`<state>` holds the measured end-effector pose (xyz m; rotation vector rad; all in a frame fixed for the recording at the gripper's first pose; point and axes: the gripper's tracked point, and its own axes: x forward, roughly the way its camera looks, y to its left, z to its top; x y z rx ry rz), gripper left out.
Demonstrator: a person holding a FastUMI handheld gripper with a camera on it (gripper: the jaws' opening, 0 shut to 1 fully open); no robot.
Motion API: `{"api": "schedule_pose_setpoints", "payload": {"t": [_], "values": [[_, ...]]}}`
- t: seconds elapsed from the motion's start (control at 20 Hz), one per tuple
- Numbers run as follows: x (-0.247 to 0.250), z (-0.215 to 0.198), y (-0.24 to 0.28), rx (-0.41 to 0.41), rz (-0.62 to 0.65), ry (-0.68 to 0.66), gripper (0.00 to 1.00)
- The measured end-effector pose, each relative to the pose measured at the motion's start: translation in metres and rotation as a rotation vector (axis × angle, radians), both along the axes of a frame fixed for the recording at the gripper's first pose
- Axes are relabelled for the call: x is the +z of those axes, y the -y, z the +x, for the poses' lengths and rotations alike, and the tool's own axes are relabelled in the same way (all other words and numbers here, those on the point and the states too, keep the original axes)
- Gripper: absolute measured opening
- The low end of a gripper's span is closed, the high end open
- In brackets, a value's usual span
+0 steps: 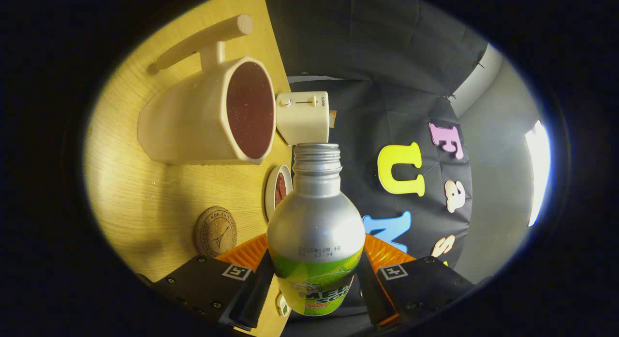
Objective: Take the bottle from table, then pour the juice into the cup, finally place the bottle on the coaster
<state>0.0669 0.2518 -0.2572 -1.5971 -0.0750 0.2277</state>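
The wooden table appears rolled sideways, so the gripper is tilted over. The cream cup with a long handle lies beyond the fingers. The silver bottle, uncapped, is clamped between both fingers, its neck pointing just beside the cup's mouth; a printed date code shows. The round cork coaster bears a tower emblem.

Silver bottle with green label, cap off, threaded neck bare, gripped between the two fingers of the gripper, mouth pointing toward the cup. Cup is cream, long straight handle, holds dark reddish liquid, sits on the wooden table. Round cork coaster flat on table, bare, beside the bottle.
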Motion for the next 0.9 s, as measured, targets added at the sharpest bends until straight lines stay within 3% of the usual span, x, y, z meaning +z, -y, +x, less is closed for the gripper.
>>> {"api": "schedule_pose_setpoints", "payload": {"t": [0.9], "values": [[0.017, 0.006, 0.002, 0.020, -0.179, 0.074, 0.81]]}}
